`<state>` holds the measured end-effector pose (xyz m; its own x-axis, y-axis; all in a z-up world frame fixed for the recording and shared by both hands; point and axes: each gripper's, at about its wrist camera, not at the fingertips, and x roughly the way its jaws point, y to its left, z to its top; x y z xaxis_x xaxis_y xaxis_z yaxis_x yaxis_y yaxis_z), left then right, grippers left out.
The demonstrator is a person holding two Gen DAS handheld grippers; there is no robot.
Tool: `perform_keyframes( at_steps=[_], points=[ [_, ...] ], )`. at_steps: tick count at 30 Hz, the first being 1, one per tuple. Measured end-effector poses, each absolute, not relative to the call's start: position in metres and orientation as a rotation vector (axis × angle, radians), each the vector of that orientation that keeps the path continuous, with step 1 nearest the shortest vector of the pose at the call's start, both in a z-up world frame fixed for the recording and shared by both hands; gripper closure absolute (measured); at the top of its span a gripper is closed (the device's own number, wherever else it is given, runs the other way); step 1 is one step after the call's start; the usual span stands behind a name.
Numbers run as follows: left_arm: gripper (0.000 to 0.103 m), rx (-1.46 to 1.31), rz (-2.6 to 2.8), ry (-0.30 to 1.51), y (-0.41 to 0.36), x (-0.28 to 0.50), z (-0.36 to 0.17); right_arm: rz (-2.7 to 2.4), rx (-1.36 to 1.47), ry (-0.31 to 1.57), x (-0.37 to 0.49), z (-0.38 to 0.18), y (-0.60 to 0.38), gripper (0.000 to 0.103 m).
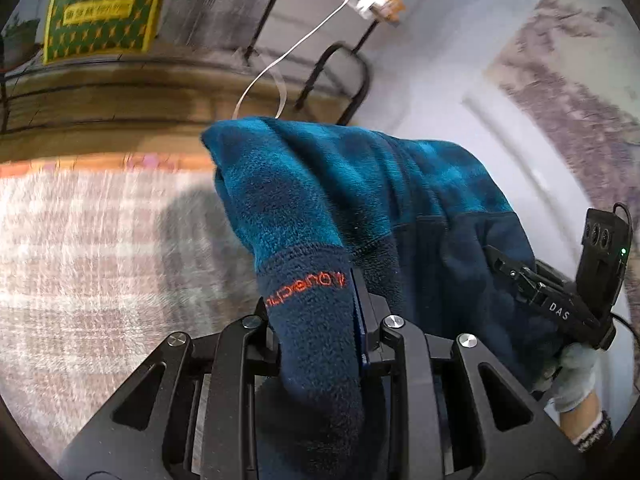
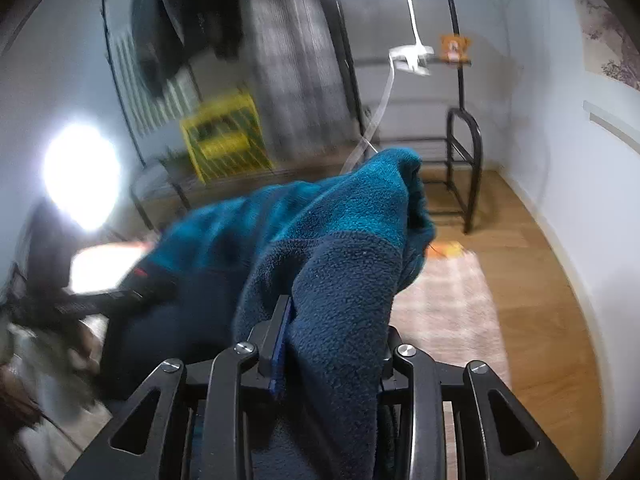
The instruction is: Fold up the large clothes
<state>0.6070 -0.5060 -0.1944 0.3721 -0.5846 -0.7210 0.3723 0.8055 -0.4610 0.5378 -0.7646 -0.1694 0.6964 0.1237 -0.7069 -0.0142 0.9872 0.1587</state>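
Fleece (image 1: 320,208), teal above a navy band, is clenched between the fingers of both the left gripper (image 1: 320,320) and the right gripper (image 2: 336,340), its long axis running ahead of the fingers and sagging past their tips. Beneath it lies a pale checked rug (image 2: 444,300) on a wooden floor (image 2: 532,280), with white walls and a black metal rack (image 2: 464,160) beyond.
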Motion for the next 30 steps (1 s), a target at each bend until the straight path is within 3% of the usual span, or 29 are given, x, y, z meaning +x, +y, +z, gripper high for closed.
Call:
perform_keyframes(
  at_steps=[2, 6, 11, 15, 17, 25, 30],
  points=[
    [0.074, -0.24, -0.61, 1.022, -0.503, 0.61, -0.203, 0.0, 0.126, 0.871, 0.544, -0.192, -0.777, 0.06],
    [0.071, -0.17, -0.624, 1.0, -0.507, 0.609, -0.203, -0.126, 0.117, 0.87, 0.531, -0.201, -0.806, 0.037],
    [0.07, -0.177, -0.643, 0.997, -0.5, 0.6, -0.19, -0.174, 0.192, 0.764, 0.492, -0.172, -0.827, 0.04],
    [0.07, -0.13, -0.664, 0.961, -0.491, 0.575, -0.176, -0.054, 0.209, 0.66, 0.451, -0.142, -0.807, 0.058],
    [0.07, -0.118, -0.665, 0.939, -0.484, 0.563, -0.168, 0.032, 0.211, 0.647, 0.432, -0.137, -0.788, 0.061],
    [0.07, -0.044, -0.726, 0.889, -0.474, 0.507, -0.146, 0.01, 0.129, 0.857, 0.421, -0.187, -0.755, 0.062],
    [0.07, 0.076, -0.729, 1.03, -0.493, 0.5, -0.187, -0.137, 0.24, 0.913, 0.405, -0.217, -0.784, 0.065]
  ],
)
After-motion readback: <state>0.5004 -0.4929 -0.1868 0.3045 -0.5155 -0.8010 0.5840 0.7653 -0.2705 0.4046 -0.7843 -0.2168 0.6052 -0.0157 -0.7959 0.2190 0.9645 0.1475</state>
